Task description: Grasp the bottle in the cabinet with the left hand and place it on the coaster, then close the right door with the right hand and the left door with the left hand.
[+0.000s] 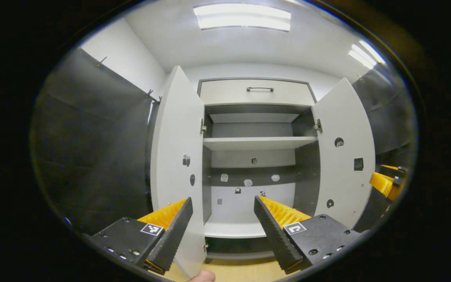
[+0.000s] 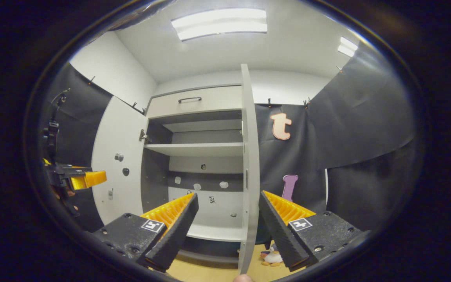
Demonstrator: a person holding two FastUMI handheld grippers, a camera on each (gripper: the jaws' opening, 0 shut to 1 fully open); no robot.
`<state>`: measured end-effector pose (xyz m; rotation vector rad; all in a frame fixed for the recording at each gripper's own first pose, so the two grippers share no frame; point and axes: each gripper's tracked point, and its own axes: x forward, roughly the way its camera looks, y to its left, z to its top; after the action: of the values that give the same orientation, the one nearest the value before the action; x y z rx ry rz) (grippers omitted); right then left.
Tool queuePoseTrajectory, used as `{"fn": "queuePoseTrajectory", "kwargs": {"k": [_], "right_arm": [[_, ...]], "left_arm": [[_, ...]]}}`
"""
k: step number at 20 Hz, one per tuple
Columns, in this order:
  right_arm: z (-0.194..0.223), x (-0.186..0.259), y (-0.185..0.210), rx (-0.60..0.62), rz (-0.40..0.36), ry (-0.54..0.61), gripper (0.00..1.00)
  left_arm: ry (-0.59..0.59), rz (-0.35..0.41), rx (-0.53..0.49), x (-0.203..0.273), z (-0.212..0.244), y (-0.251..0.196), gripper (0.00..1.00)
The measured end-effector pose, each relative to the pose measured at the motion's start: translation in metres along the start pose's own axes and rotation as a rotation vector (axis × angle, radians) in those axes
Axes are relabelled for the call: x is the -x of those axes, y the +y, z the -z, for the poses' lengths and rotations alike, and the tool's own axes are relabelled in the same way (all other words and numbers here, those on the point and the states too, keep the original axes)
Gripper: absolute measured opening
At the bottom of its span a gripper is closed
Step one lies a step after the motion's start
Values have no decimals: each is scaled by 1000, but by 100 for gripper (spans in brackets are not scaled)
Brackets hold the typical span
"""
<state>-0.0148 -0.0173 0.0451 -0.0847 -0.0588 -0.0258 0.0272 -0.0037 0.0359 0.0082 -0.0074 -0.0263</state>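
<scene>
Both grippers, left (image 1: 222,221) and right (image 2: 228,218), gaped with nothing between their fingers before the cabinet (image 1: 255,152). Its left door (image 1: 176,164) and right door (image 2: 249,172) stood open. Possibly the shelves (image 1: 258,143) were bare; the bottle's whereabouts could not be told.

White ceiling (image 1: 249,47) with bright light panels (image 1: 242,17) above black cloth walls (image 1: 92,149)

White cabinet doors (image 1: 176,156) — dark grey interior (image 1: 305,176), black cloth (image 1: 92,156)
</scene>
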Motion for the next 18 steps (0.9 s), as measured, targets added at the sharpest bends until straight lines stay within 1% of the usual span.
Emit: {"fn": "queuePoseTrajectory", "kwargs": {"k": [3, 6, 7, 8, 12, 14, 18], "right_arm": [[-1, -3, 5, 3, -8, -2, 100], [1, -5, 7, -5, -13, 3, 100], [1, -5, 9, -7, -18, 3, 100], [2, -6, 10, -5, -19, 4, 100], [2, -5, 15, -7, -39, 0, 100], [3, -6, 12, -5, -38, -1, 99], [5, -6, 11, -24, -52, 0, 99]], "left_arm": [[-5, -36, -18, 3, 0, 8, 100], [3, -22, -15, 3, 4, 8, 100], [4, -26, -20, 3, 5, 9, 96], [7, -24, -24, 4, 6, 9, 100], [17, -23, -13, 5, 10, 8, 100], [19, -28, -12, 6, 11, 8, 100], [24, -35, -31, 5, 16, 5, 100]]}}
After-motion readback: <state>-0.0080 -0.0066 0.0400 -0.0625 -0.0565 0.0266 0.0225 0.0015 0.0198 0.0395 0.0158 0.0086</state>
